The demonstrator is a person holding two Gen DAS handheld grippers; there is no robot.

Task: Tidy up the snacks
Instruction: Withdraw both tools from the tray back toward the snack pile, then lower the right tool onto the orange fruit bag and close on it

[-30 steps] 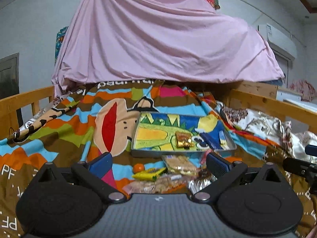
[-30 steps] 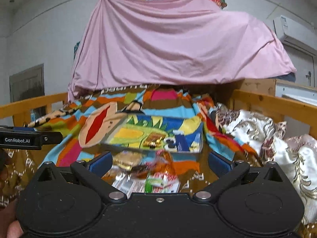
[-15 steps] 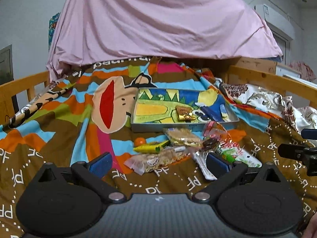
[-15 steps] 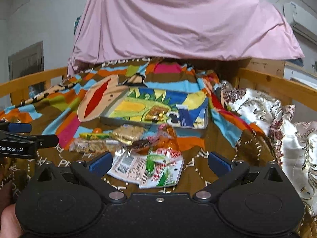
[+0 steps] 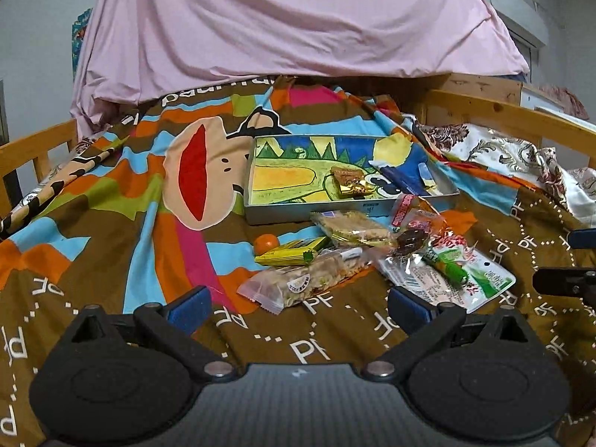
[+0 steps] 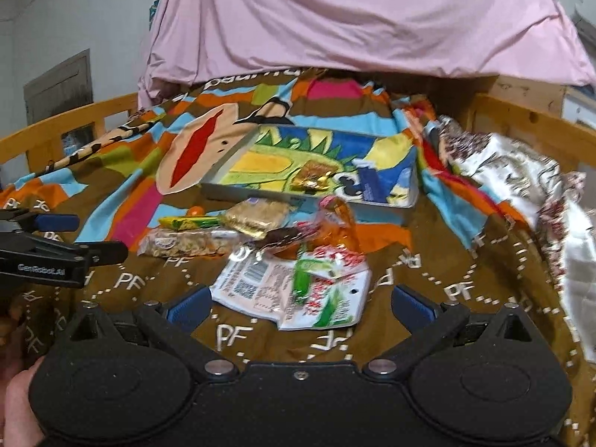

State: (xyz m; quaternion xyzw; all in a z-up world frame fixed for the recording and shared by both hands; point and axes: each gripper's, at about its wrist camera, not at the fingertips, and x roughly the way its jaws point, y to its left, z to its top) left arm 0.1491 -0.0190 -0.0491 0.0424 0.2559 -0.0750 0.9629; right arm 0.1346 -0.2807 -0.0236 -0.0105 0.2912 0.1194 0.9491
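left gripper (image 5: pixel 296 307) and right gripper (image 6: pixel 298 303) both spread wide, holding nothing, low over the bedspread (image 5: pixel 93 260). snack packets (image 5: pixel 368 257) lie heaped just before the tray (image 5: pixel 350 210): light, crinkly, likely slippery film; pinch a sealed edge. only the right view shows a barcoded packet back (image 6: pixel 253 287).

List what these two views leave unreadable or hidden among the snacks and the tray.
- Orange ball, left wrist view: its lower edge sits behind the yellow packet.
- Dark round snack, left wrist view: glare on its clear wrapper hides what it is.
- Print on the white-green packet, right wrist view: motion blur.
- Tray contents, right wrist view: smeared; gold wrapper unidentifiable.
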